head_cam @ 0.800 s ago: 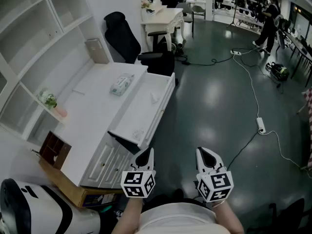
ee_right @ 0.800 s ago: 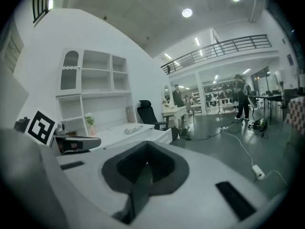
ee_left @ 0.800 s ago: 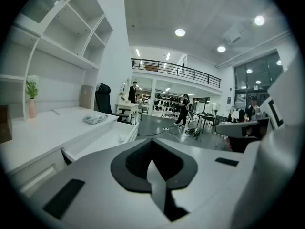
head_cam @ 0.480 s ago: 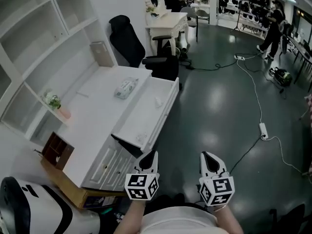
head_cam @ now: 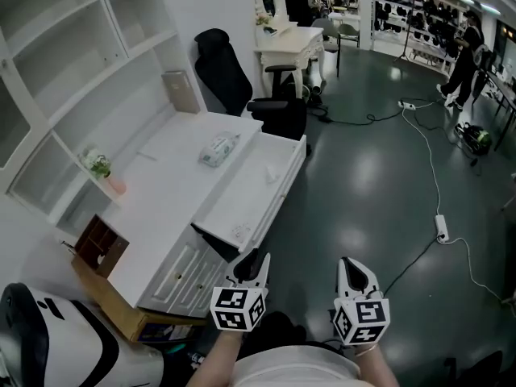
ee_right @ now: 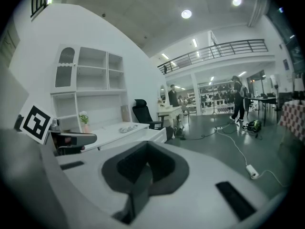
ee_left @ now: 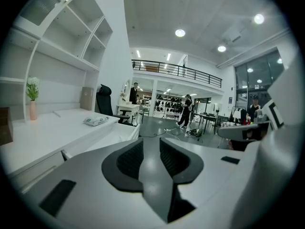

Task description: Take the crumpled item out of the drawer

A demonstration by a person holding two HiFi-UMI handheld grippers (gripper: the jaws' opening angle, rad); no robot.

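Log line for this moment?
phase: pre-reach | left gripper: open, empty | right gripper: shut, empty | drawer: open | crumpled item: in drawer, untouched

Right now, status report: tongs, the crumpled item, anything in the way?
Left tongs open, empty; right tongs shut, empty. Crumpled item in open drawer, untouched. Nothing between tongs and drawer.

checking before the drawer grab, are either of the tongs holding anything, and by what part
Nothing is held. The left tongs stand apart with nothing between them; the right tongs are closed, also empty.
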